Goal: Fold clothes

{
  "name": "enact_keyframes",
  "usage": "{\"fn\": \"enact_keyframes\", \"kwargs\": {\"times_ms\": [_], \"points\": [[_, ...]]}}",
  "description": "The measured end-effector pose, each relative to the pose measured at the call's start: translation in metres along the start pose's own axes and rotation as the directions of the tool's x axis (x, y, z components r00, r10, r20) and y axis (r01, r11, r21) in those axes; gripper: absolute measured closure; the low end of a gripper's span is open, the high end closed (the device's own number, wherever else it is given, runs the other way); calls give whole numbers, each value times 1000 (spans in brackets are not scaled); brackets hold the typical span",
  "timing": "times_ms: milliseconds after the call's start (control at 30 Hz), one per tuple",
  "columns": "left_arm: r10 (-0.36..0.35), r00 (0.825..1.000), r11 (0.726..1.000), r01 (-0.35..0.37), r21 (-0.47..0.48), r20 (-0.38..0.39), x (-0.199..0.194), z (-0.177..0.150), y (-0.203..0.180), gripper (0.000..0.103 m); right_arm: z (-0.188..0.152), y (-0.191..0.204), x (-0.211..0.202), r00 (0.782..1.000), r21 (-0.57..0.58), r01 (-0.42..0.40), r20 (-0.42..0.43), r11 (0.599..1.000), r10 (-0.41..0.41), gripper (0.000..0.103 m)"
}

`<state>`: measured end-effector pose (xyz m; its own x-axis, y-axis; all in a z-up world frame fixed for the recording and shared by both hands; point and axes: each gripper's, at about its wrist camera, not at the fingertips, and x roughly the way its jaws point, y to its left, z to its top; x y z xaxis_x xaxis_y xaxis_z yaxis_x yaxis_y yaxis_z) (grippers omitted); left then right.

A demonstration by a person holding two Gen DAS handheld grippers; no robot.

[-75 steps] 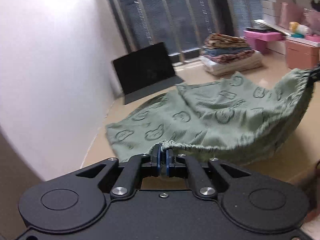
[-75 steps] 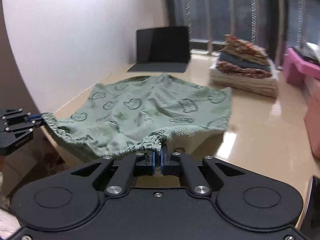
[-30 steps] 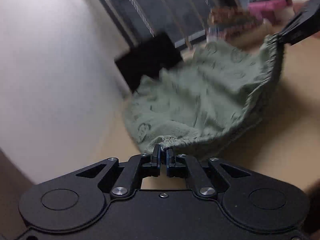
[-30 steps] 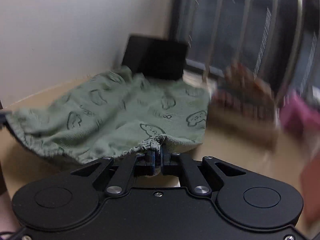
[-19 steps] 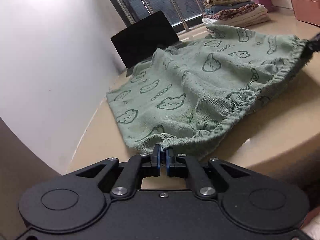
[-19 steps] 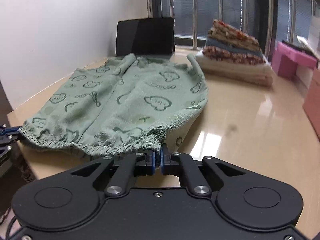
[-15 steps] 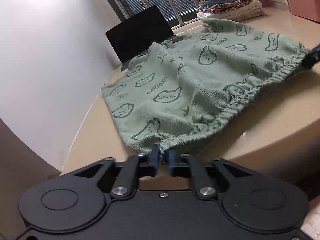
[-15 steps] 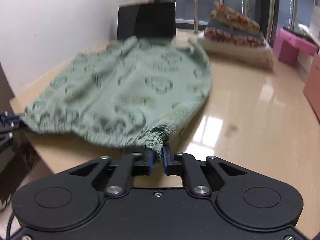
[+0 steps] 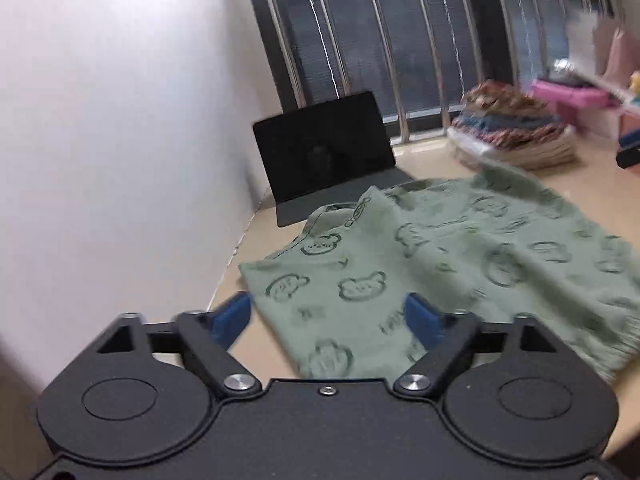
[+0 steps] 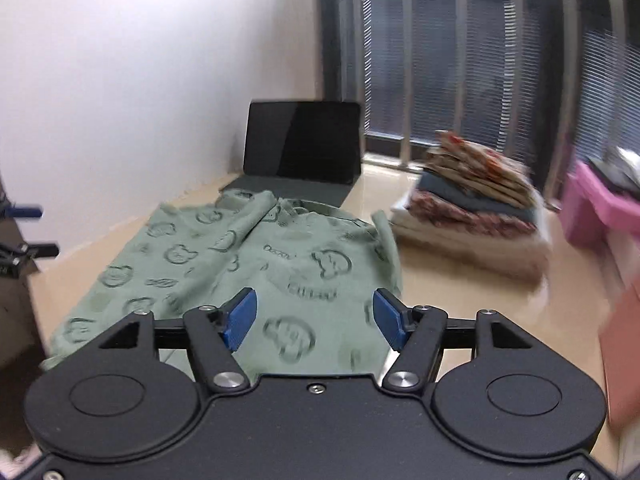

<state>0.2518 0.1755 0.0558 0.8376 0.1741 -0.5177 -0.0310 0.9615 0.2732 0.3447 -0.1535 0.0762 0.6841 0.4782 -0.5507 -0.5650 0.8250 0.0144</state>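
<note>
A green garment with a bear print (image 9: 460,264) (image 10: 256,272) lies spread flat on the beige table (image 9: 264,344), its waistband at the near edge. My left gripper (image 9: 328,316) hovers above the garment's near left part; its blue-padded jaws are opening and nothing is pinched between them. My right gripper (image 10: 314,316) hangs over the near right part of the garment, jaws likewise opening, free of the cloth. The left gripper's tip (image 10: 24,232) shows at the left edge of the right wrist view.
A dark tablet (image 9: 324,156) (image 10: 300,148) stands propped against the white wall at the back. A stack of folded clothes (image 9: 512,136) (image 10: 472,204) sits at the back right, before a barred window. Pink boxes (image 10: 600,208) stand further right.
Both grippers let go of the garment's waistband and opened, then lifted away. The garment now rests flat on the table.
</note>
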Motion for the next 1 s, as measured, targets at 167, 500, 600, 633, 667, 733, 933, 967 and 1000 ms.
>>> {"fn": "enact_keyframes", "kwargs": {"times_ms": [167, 500, 600, 633, 667, 733, 933, 967, 1000], "points": [[11, 993, 1000, -10, 8, -121, 105, 6, -10, 63, 24, 17, 130, 982, -65, 83, -166, 994, -93, 89], [94, 991, 992, -86, 87, -96, 129, -33, -32, 63, -19, -9, 195, 977, -34, 139, -161, 990, -142, 85], [146, 983, 983, -131, 131, -112, 120, -38, -37, 63, -29, -22, 183, 977, 47, 154, -154, 987, -146, 85], [163, 980, 979, -147, 138, -114, 118, -41, -37, 63, -32, -25, 178, 976, 70, 163, -155, 984, -151, 85], [180, 977, 976, -163, 145, -116, 115, -43, -38, 63, -35, -27, 172, 975, 92, 174, -154, 980, -159, 86], [202, 973, 971, -183, 152, -114, 108, -49, -40, 63, -44, -29, 158, 972, 132, 197, -155, 971, -176, 86], [219, 972, 956, -196, 216, -88, 86, -61, -47, 63, -70, -19, 114, 961, 156, 232, -190, 960, -201, 85], [214, 973, 954, -190, 234, -84, 85, -61, -47, 62, -68, -18, 111, 963, 155, 216, -198, 964, -183, 83], [206, 976, 954, -183, 237, -77, 84, -59, -46, 58, -66, -17, 108, 965, 155, 200, -202, 968, -167, 78]]}}
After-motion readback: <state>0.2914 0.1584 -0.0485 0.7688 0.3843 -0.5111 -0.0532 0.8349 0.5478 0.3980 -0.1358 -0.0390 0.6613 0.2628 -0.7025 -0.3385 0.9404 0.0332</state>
